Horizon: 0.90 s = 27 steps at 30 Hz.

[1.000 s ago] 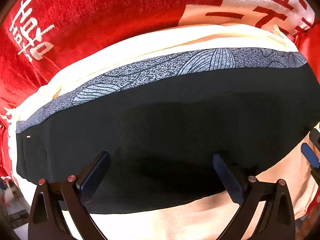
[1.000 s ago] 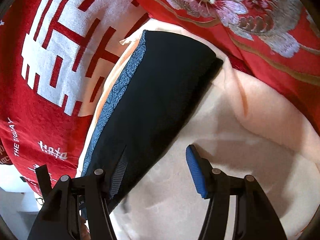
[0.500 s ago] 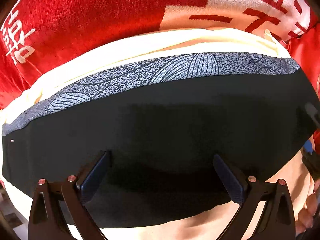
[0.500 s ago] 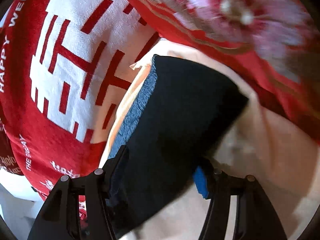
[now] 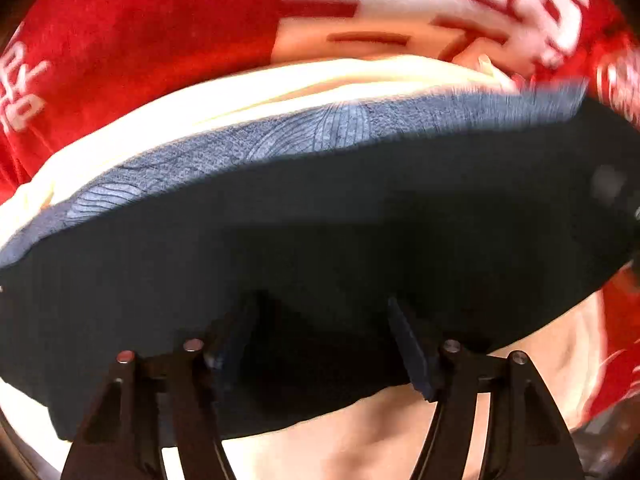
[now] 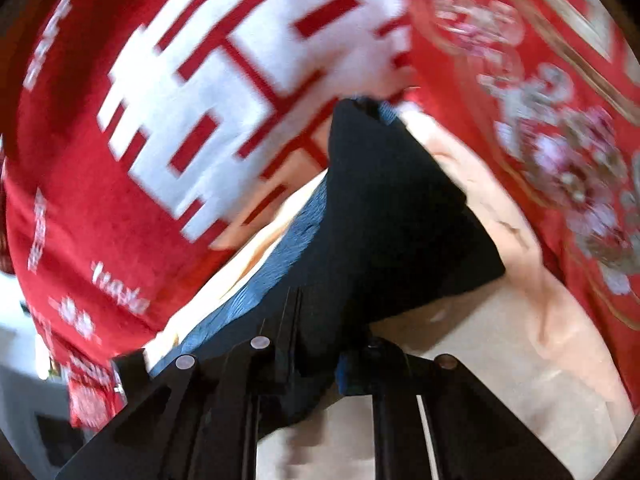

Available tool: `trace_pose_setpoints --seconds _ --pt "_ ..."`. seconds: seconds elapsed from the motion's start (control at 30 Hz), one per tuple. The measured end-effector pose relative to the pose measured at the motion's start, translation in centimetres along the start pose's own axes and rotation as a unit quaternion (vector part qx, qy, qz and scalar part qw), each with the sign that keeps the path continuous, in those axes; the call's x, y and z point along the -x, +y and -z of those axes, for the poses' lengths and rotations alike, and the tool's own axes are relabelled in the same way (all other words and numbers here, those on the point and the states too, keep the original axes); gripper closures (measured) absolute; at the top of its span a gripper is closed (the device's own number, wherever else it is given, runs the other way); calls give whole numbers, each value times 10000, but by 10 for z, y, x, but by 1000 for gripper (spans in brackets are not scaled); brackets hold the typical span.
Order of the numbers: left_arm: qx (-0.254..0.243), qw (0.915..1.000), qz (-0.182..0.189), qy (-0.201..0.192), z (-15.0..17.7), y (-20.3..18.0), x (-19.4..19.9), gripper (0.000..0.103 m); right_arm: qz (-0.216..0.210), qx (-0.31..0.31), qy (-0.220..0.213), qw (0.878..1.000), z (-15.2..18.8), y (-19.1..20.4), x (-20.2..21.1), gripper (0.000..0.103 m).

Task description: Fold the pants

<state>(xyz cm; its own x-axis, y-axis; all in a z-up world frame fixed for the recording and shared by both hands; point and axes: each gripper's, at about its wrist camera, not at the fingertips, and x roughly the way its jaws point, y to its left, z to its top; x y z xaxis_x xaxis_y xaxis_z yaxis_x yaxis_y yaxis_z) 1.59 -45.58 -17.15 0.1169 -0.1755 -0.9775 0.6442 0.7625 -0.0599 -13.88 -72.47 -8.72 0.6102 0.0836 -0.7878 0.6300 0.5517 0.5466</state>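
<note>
Pinching black pants (image 6: pixel 384 216): right gripper (image 6: pixel 320 352); left gripper (image 5: pixel 320 332) spread.

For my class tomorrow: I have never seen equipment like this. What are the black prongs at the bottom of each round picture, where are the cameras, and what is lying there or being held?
There is no robot: a person holds a two-finger gripper in each hand, with a wide-angle camera looking along its fingers. One picture comes from the left gripper, the other from the right gripper. Black pants with a patterned grey waistband lie on a cream cloth over a red blanket with white lettering. The right gripper's fingers have closed on the pants' edge. The left gripper's fingers stand apart over the fabric, narrower than a moment ago, gripping nothing clearly.
</note>
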Motion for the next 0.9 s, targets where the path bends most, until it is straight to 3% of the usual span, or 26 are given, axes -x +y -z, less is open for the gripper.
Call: trace_pose_setpoints --seconds 0.07,0.13,0.23,0.33,0.47,0.53,0.57,0.6,0.77,0.9 --pt "-143 9997 -121 -180 4 -8 2 34 84 346 -30 9994 1 18 1 88" --pt "24 9999 95 -134 3 -1 2 35 124 612 -58 9980 2 35 1 88" --pt "-167 9995 232 -148 1 5 4 34 143 855 -70 9962 5 58 2 88" --pt "-270 9987 429 -102 2 34 13 34 239 1139 -108 9932 14 84 3 88" --pt "-5 9970 769 6 13 69 36 34 400 1661 -98 9853 31 127 -1 88" --pt "102 9975 703 -59 22 102 53 31 465 1964 -49 9794 45 149 -6 88" --pt "168 9976 663 -108 26 117 61 21 498 2096 -11 9765 53 161 -11 88" --pt "276 9976 611 -197 31 138 71 17 545 2243 41 9730 63 174 -18 88" --pt "746 9967 201 -231 52 242 97 17 922 2943 408 9504 121 229 -71 88" --pt "1100 9936 -211 -170 75 312 103 17 1677 3509 819 9176 183 248 -134 87"
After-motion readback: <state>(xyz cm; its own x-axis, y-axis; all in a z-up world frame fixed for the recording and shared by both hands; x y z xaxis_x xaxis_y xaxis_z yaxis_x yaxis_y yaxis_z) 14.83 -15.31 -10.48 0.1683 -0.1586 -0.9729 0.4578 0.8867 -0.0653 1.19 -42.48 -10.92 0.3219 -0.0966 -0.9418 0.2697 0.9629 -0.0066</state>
